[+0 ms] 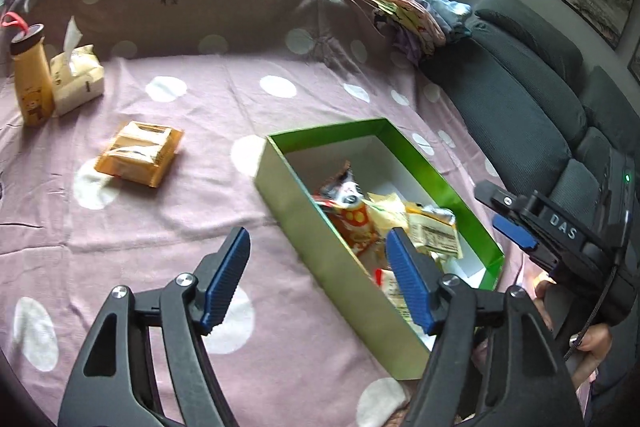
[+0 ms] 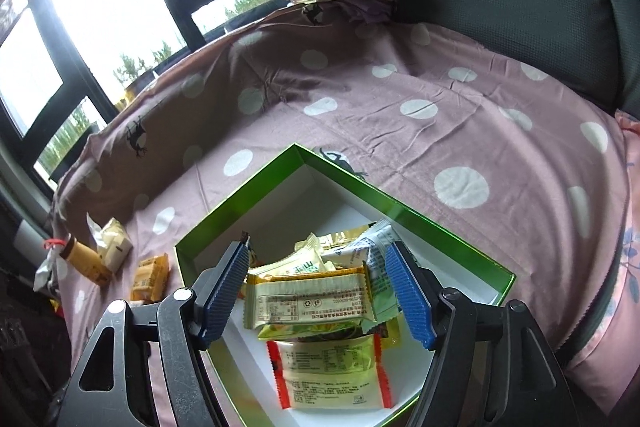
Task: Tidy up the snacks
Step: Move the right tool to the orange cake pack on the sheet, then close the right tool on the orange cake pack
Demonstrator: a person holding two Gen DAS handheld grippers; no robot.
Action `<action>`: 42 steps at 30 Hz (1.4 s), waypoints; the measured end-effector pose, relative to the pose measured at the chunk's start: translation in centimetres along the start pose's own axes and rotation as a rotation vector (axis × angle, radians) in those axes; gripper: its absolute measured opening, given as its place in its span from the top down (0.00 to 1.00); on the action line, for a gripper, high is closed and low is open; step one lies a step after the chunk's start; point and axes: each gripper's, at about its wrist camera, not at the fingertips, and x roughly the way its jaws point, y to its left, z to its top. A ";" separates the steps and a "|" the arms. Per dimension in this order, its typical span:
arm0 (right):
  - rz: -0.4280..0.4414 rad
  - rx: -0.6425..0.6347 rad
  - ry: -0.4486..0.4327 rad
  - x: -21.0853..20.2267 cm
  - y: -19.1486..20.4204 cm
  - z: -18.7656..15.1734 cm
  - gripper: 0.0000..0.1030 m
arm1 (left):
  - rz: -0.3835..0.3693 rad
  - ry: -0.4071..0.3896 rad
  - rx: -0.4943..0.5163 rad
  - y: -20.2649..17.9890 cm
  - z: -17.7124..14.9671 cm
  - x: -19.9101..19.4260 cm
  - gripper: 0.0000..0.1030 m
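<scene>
A green box [image 1: 304,211] with a white inside lies on the pink dotted cloth and holds several snack packets [image 1: 400,223]. An orange snack pack [image 1: 140,153] lies on the cloth left of the box. My left gripper [image 1: 318,279] is open and empty, over the box's near left wall. My right gripper [image 2: 320,291] is open and empty above the packets [image 2: 312,297] in the box [image 2: 248,191]. The right gripper also shows in the left wrist view [image 1: 516,231], at the box's right side. The orange pack shows small in the right wrist view [image 2: 150,277].
A brown bottle [image 1: 32,83] and a tissue pack [image 1: 78,77] stand at the far left. Folded clothes [image 1: 412,11] lie on the grey sofa [image 1: 520,87] at the back right. The cloth [image 1: 224,99] rises into a backrest by the window.
</scene>
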 end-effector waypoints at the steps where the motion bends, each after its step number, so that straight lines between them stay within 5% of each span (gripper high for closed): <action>1: 0.004 0.001 -0.003 0.0 0.2 0.0 0.29 | 0.029 -0.015 -0.019 0.9 0.4 -0.2 0.22; 5: 0.057 0.013 -0.011 0.3 1.0 -0.2 0.25 | 0.151 -0.067 -0.090 4.7 1.0 -0.2 0.17; 9: 0.128 -0.005 0.021 1.1 2.6 -0.7 0.24 | 0.228 -0.034 -0.213 8.5 1.0 1.0 0.17; 13: 0.190 -0.033 0.079 2.3 4.8 -1.4 0.24 | 0.186 -0.013 -0.298 10.3 1.1 1.5 0.17; 19: 0.321 -0.076 0.288 5.5 11.5 -0.1 0.23 | 0.315 -0.015 -0.354 13.4 1.8 2.0 0.17; 24: 0.310 -0.253 0.327 10.5 19.6 0.2 0.23 | 0.223 -0.024 -0.451 16.7 3.4 2.2 0.17; 29: 0.350 -0.236 0.495 18.1 23.5 -2.0 0.23 | 0.259 -0.020 -0.408 18.1 4.9 3.8 0.16; 35: 0.350 -0.220 0.537 23.0 24.4 -3.9 0.23 | 0.240 0.051 -0.397 20.0 5.0 7.2 0.17; 40: 0.381 -0.199 0.586 24.8 24.6 -4.9 0.23 | 0.255 0.052 -0.278 18.9 5.1 8.0 0.18; 42: 0.378 -0.210 0.570 24.8 24.8 -5.2 0.24 | 0.245 0.047 -0.259 18.7 5.0 8.1 0.27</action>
